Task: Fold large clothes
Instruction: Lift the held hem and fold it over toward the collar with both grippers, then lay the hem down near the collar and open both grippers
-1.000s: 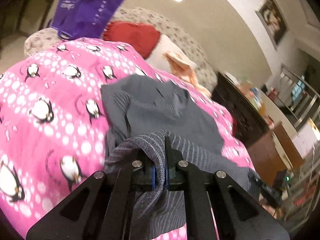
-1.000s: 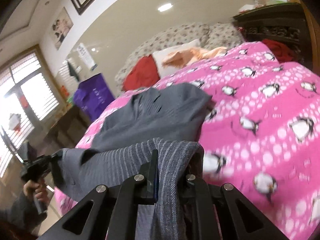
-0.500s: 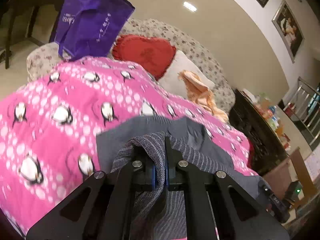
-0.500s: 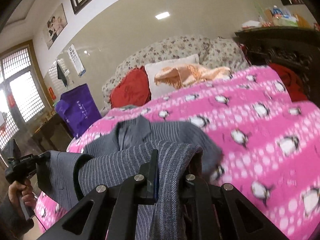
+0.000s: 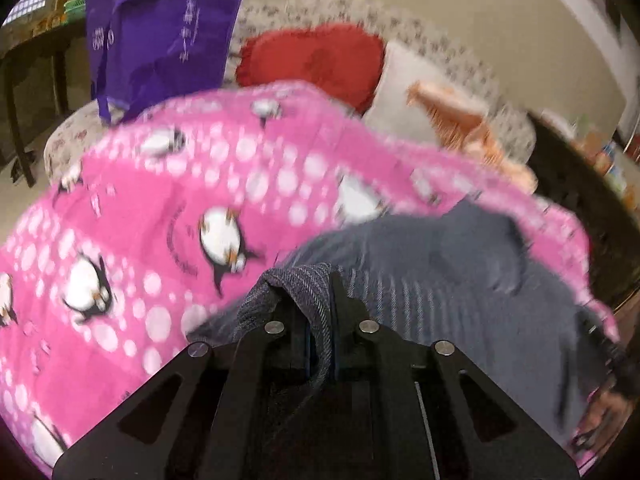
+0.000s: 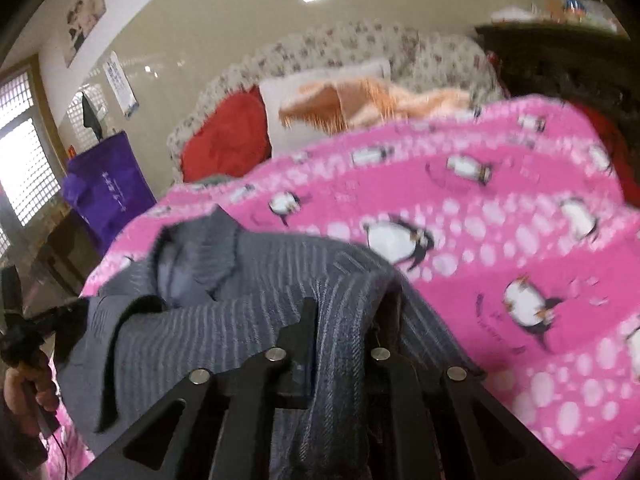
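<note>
A grey striped garment [image 5: 432, 276] lies on the pink penguin blanket [image 5: 168, 200], with its near edge lifted off the bed. My left gripper [image 5: 320, 312] is shut on a fold of this garment. In the right wrist view the garment [image 6: 224, 280] shows its collar towards the far left, and my right gripper [image 6: 340, 320] is shut on another fold of it; cloth drapes over the right finger. The left gripper [image 6: 24, 340] shows at the left edge of the right wrist view, held by a hand.
A red heart cushion [image 5: 312, 60], a white pillow [image 5: 404, 92] with an orange fringed cloth [image 5: 468, 128] lie at the bed's head. A purple bag [image 5: 160, 32] stands at the left. A dark wooden cabinet [image 6: 560, 64] stands at the right.
Both grippers have moved forward over the bed with the garment's edge. The folded part now reaches nearer the collar, and the views are blurred by motion.
</note>
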`<state>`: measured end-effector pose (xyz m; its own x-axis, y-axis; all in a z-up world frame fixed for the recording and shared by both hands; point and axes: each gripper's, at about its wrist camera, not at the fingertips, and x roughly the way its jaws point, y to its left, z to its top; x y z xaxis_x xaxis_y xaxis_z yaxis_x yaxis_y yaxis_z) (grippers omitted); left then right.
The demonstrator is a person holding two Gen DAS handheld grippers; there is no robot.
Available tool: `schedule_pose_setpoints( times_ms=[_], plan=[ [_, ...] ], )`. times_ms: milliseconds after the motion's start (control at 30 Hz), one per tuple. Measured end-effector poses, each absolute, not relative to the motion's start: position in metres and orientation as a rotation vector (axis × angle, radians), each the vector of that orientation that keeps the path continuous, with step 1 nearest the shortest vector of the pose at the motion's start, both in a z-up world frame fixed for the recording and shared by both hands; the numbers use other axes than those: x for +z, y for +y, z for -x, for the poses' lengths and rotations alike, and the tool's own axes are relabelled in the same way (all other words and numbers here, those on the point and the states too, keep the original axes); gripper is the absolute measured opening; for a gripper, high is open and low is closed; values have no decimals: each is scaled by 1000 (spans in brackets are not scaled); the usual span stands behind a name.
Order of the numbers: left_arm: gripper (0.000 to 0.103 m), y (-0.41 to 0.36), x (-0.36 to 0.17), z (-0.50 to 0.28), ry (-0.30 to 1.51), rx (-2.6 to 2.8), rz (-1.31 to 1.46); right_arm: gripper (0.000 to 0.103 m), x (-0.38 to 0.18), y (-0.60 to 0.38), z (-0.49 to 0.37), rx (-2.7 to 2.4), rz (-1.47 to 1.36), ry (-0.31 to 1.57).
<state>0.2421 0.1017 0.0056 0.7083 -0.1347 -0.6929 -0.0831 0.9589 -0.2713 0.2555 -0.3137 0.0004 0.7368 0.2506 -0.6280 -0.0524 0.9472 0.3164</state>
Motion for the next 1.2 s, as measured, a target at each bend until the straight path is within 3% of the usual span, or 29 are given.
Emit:
schedule_pose_setpoints(
  times_ms=[100, 233, 333, 433, 467, 500, 567, 767, 800, 833, 867, 900, 1200],
  plan=[
    [10, 99, -15, -242, 813, -31, 282, 12, -8, -316, -258, 186, -300, 721],
    [10, 105, -19, -239, 817, -56, 319, 25, -8, -324, -260, 253, -385, 745],
    [17, 119, -13, -240, 879, -97, 394, 36, 1, -338, -257, 358, -556, 789],
    [35, 133, 1, -231, 897, -118, 427, 36, 13, -353, -238, 423, -665, 785],
    [43, 136, 6, -226, 898, -121, 420, 37, 18, -356, -230, 423, -664, 779],
    [60, 139, 11, -219, 892, -103, 394, 37, 24, -360, -218, 425, -653, 771],
    [68, 144, 21, -200, 863, -50, 327, 37, 31, -365, -199, 413, -622, 768],
    [65, 142, 45, -119, 734, -5, 259, 36, 61, -360, -123, 391, -429, 660],
    [45, 128, 46, -107, 728, -59, 246, 29, 60, -345, -113, 399, -327, 688],
    [32, 114, 44, -100, 738, -90, 219, 21, 57, -334, -110, 406, -260, 716],
    [22, 100, 41, -99, 761, -111, 195, 7, 50, -319, -109, 426, -199, 757],
    [19, 82, 32, -101, 807, -153, 186, 7, 39, -306, -111, 421, -149, 806],
    [17, 35, 5, -162, 916, -137, 163, 6, -4, -271, -169, 331, -88, 902]
  ],
)
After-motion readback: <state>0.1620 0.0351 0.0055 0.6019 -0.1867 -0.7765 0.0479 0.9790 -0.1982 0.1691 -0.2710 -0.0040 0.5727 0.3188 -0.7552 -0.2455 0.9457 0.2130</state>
